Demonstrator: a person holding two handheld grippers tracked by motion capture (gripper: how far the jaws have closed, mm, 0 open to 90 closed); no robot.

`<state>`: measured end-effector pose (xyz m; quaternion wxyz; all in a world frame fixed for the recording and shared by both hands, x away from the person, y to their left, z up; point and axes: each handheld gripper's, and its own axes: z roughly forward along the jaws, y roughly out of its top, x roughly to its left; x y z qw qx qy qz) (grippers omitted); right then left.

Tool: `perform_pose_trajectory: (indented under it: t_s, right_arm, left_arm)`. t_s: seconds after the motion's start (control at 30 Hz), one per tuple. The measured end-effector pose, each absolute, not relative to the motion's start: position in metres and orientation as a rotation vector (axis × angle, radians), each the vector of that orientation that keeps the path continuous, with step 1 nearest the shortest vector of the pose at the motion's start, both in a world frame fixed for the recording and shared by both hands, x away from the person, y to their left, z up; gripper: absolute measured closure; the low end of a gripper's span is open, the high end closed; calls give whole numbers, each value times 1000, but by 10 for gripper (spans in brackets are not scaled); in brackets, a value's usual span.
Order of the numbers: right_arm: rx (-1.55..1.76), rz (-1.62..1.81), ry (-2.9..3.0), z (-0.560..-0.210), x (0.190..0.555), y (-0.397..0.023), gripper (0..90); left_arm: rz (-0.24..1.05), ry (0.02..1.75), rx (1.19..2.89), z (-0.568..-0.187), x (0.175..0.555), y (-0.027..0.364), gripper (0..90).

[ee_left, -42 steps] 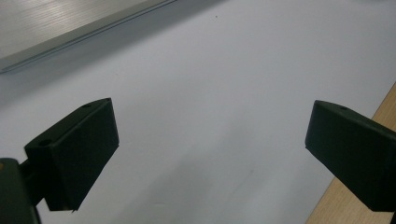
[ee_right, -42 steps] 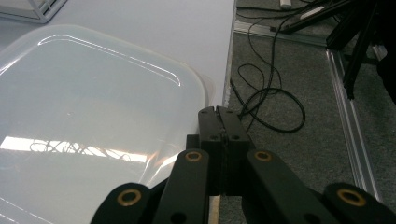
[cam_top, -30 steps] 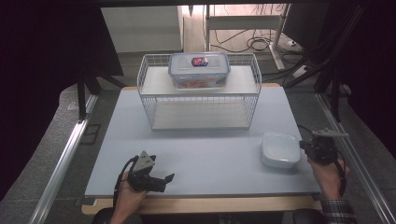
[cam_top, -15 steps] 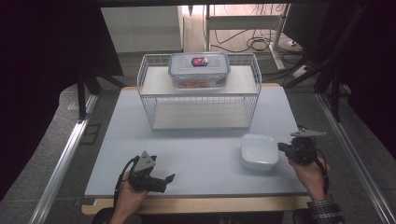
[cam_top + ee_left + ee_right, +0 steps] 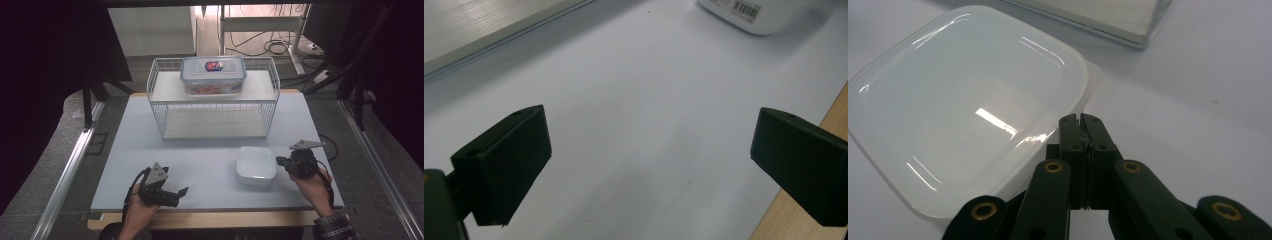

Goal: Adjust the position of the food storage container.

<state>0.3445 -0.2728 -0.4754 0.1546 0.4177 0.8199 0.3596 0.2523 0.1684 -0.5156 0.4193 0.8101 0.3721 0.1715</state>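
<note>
The white lidded container (image 5: pixel 255 164) sat on the bench (image 5: pixel 200 150) in front of the wire rack (image 5: pixel 214 107). The right hand-held gripper (image 5: pixel 279 161), jaws pressed together with nothing between them, touched its edge. The left hand-held gripper (image 5: pixel 181 192) rested wide apart, well off toward the rack's other end.

Lidded box (image 5: pixel 213 75) atop rack (image 5: pixel 160 112), behind dish (image 5: pixel 255 164)

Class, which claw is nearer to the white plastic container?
Right. The right claw is at the white plastic container's edge; the left claw sits well away.
</note>
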Motion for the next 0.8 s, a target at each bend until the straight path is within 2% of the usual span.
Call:
perform_pose_trajectory:
  t_s: [0.8]
  right_arm:
    - [1005,1142,2506,-483,346,-182,887]
  left_arm:
    - [434,935,2047,-516,252,167,28]
